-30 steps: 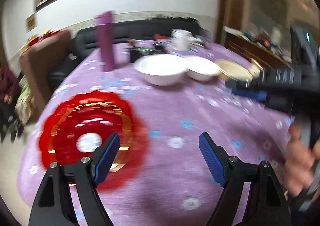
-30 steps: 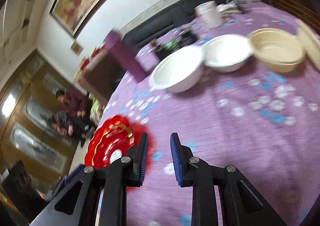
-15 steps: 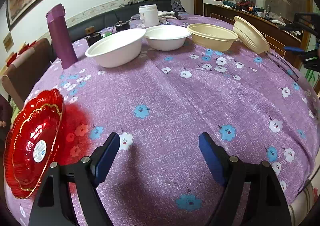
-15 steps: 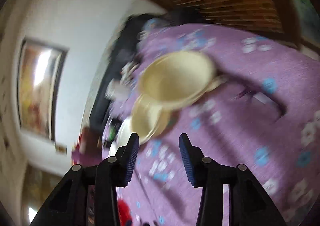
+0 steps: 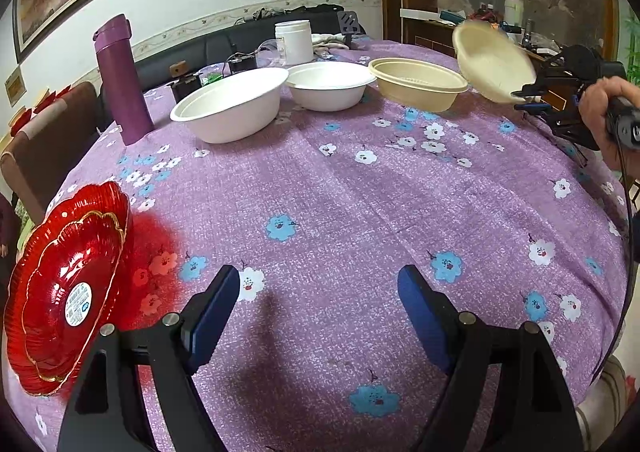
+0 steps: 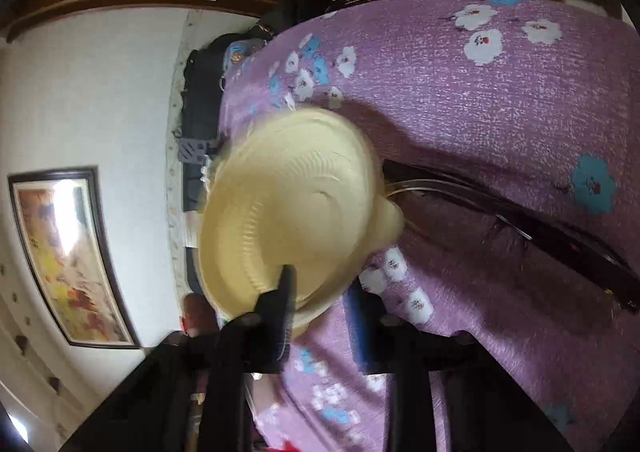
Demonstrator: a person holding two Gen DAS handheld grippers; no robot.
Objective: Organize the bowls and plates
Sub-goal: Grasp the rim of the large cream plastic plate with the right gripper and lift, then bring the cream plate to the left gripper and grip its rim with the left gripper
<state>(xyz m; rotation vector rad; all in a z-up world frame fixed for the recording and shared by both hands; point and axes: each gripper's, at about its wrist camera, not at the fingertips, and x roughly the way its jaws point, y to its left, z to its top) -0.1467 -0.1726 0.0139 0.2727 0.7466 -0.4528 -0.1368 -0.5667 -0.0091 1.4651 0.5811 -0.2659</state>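
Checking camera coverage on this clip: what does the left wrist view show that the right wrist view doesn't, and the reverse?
Left wrist only: the scalloped red plastic plate, two white bowls side by side, the beige bowl resting on the table, the purple flask, and the open left gripper.

Right wrist only: the ribbed underside of the tilted beige bowl.

Both: the tilted beige bowl, its rim between the closing jaws of the right gripper, and the purple floral tablecloth.

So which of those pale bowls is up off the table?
The tilted cream bowl at far right, its rim between the closing right tongs. The other cream bowl and both white bowls sit flat.
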